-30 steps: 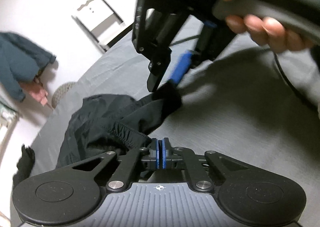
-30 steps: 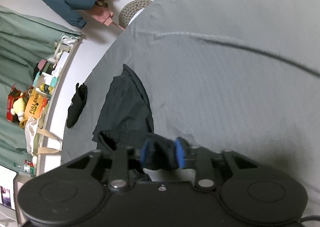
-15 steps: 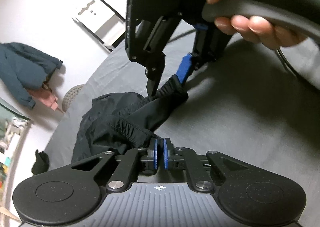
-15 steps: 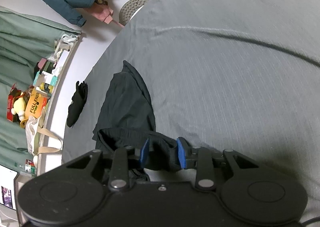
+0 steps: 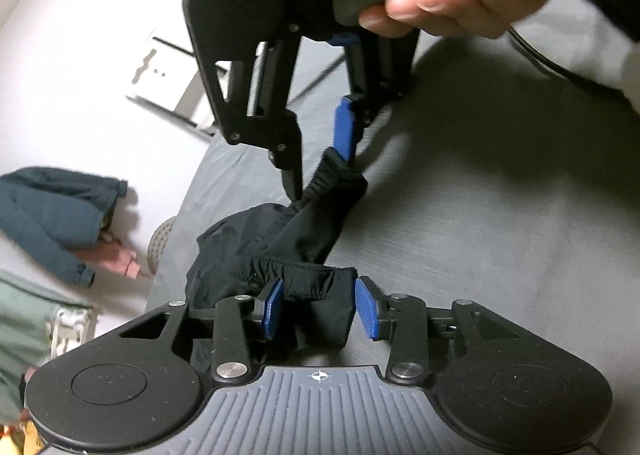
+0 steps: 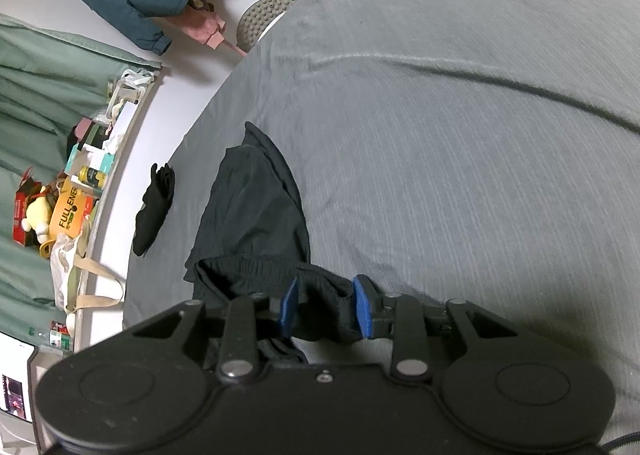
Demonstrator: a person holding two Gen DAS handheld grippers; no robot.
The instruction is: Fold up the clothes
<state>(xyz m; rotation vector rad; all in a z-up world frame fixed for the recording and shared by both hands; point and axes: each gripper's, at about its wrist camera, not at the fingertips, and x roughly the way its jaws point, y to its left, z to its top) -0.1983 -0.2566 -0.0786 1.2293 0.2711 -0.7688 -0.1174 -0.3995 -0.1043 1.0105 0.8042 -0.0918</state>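
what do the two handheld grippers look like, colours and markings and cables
Both are black linkage frames with blue finger pads and silver pivot bolts. The left gripper has a grey ribbed body bearing a small white crosshair mark. The right gripper has a grey curved handle and a black cable; its holder's sleeve is dark.

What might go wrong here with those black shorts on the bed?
Both sets of fingers are open around the waistband of the black shorts, so:
1. The left gripper or right gripper may close on too little fabric and slip.
2. The shorts lie bunched on the grey bedsheet; folding now could trap wrinkles.
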